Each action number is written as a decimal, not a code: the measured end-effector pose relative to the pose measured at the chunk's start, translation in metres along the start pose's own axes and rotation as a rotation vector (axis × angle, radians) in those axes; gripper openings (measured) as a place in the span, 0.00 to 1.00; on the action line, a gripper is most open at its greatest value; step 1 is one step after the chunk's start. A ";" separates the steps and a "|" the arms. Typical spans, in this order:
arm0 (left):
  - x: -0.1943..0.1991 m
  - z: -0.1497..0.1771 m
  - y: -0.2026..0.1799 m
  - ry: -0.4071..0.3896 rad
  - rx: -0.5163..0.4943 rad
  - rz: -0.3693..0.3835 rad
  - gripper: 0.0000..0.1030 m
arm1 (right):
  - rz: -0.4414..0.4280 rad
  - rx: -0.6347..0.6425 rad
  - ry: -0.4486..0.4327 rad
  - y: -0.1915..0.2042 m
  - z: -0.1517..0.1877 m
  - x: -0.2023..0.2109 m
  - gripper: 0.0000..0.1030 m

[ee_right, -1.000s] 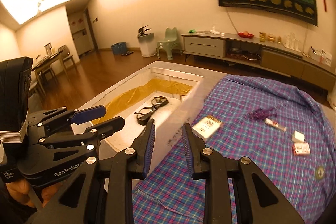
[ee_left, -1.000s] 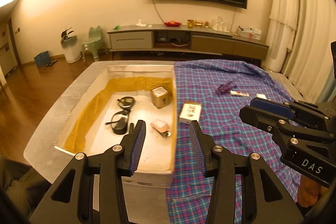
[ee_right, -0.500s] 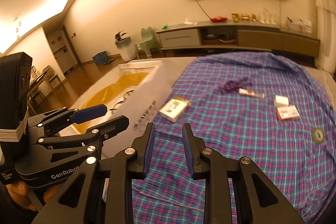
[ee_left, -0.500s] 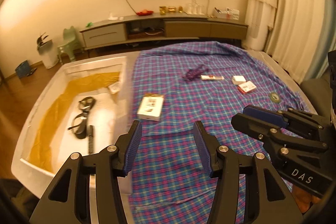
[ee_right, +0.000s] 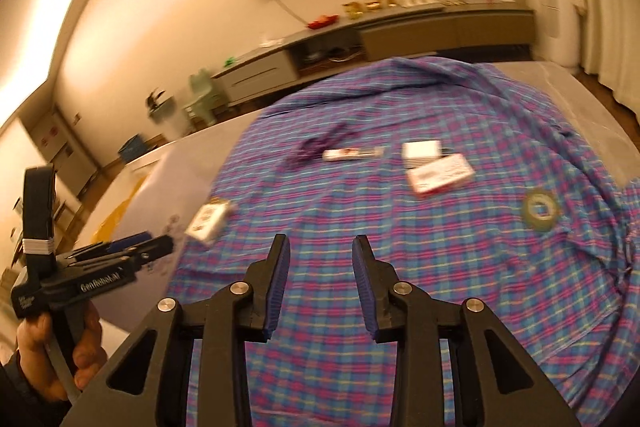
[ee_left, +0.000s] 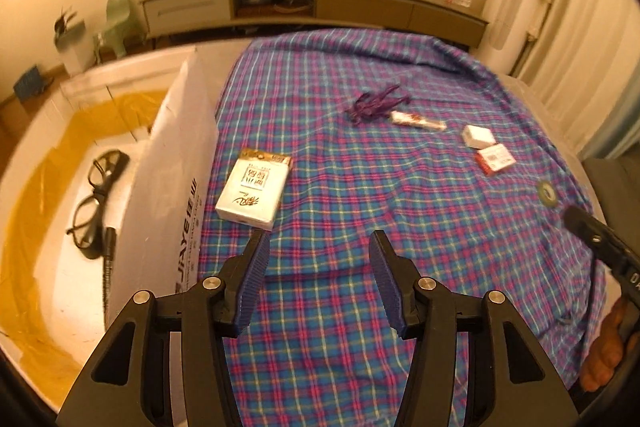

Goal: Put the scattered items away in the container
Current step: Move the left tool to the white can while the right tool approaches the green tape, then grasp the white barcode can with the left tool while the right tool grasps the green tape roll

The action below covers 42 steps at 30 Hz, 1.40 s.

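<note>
Container (ee_left: 176,163): white box at the left edge of the plaid cloth (ee_left: 360,187), glasses (ee_left: 94,203) lying inside
White packet (ee_left: 254,193): on the cloth, just right of the box wall
Far items: purple tangle (ee_left: 374,105), tube (ee_left: 418,121), two small boxes (ee_left: 486,147), tape roll (ee_left: 547,193)
Left gripper (ee_left: 318,247): spread wide, empty, above the cloth near the packet
Right gripper (ee_right: 320,247): jaws opening, nothing between them

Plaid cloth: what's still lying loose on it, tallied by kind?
Boxes and packets: 3, namely silver packet, white box, red-and-white box
Tube: 1, white tube
Purple toy: 1, purple figure
Tape roll: 1, green roll
Total: 6
</note>
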<state>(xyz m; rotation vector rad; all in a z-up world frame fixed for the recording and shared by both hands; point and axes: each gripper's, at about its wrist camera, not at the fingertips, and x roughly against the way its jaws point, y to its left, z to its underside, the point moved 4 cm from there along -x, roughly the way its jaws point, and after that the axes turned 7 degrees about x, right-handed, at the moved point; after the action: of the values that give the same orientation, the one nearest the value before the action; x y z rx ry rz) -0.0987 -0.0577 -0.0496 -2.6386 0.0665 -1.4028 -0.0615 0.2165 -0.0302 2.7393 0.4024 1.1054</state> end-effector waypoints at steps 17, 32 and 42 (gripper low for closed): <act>-0.098 -0.028 0.020 0.071 -0.015 -0.200 0.53 | 0.216 -0.070 0.099 -0.145 -0.010 -0.030 0.46; -0.109 -0.034 0.025 0.016 -0.076 -0.271 0.59 | 0.283 -0.009 0.170 -0.173 0.008 -0.057 0.48; -0.111 -0.037 0.028 -0.022 -0.087 -0.322 0.40 | 0.238 -0.030 0.142 -0.173 0.004 -0.052 0.44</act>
<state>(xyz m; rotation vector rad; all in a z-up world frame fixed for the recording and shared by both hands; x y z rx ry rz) -0.1906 -0.0776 -0.1249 -2.8326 -0.3214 -1.4904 -0.1270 0.3648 -0.1102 2.7449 0.0764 1.3554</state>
